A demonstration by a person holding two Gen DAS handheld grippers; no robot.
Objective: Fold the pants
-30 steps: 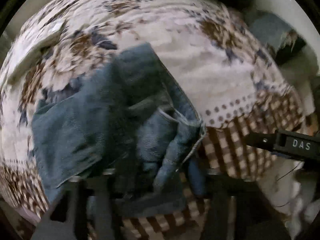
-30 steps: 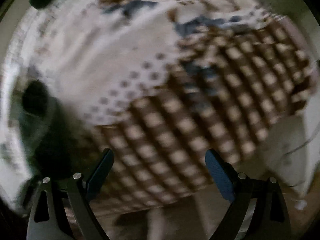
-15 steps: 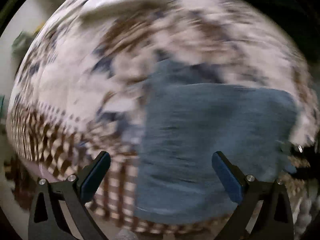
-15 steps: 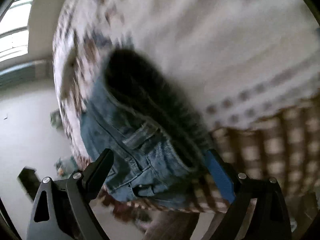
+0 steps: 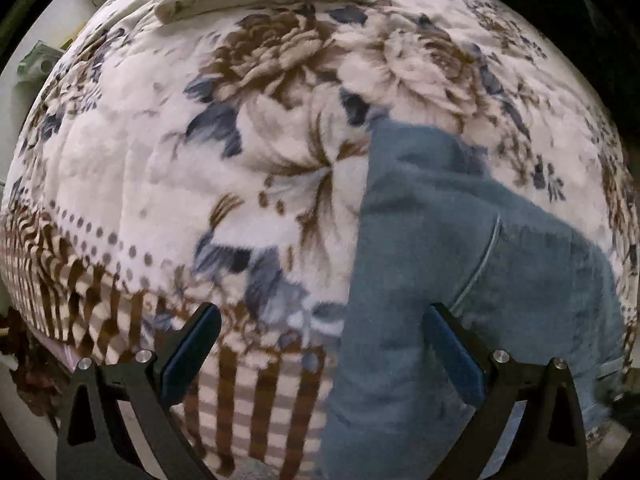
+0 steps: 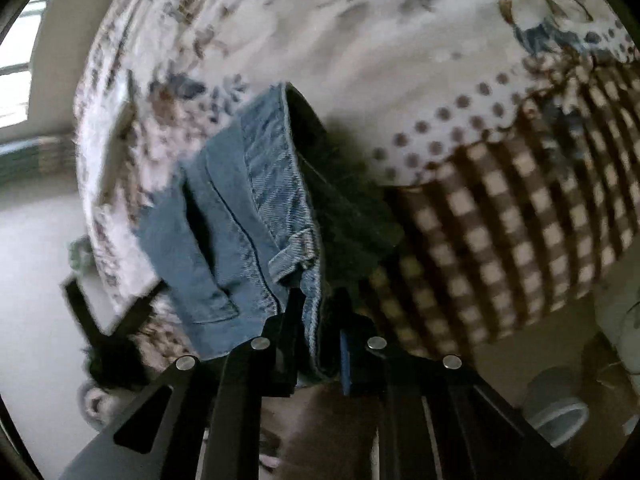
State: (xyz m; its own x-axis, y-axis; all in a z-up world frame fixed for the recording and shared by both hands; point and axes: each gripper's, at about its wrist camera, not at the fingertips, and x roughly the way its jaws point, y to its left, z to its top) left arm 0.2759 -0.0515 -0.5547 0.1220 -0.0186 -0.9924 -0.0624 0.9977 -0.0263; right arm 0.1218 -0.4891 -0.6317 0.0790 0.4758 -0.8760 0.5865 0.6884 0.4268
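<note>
Denim pants (image 5: 460, 280) are laid on the floral blanket (image 5: 200, 160), at the right of the left wrist view. Left gripper (image 5: 320, 344) is spread to full width, pointed down, nothing pinched; its right finger is seen over the denim. Right gripper (image 6: 320, 344) is closing, with the pants' waistband edge (image 6: 308, 280) caught between its jaws, lifted off the blanket's checked border (image 6: 520, 220).

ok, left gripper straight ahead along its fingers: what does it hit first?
Probably the left edge of the jeans, or the floral blanket right beside it. The left gripper is open with nothing between its fingers; depth is unclear.
</note>
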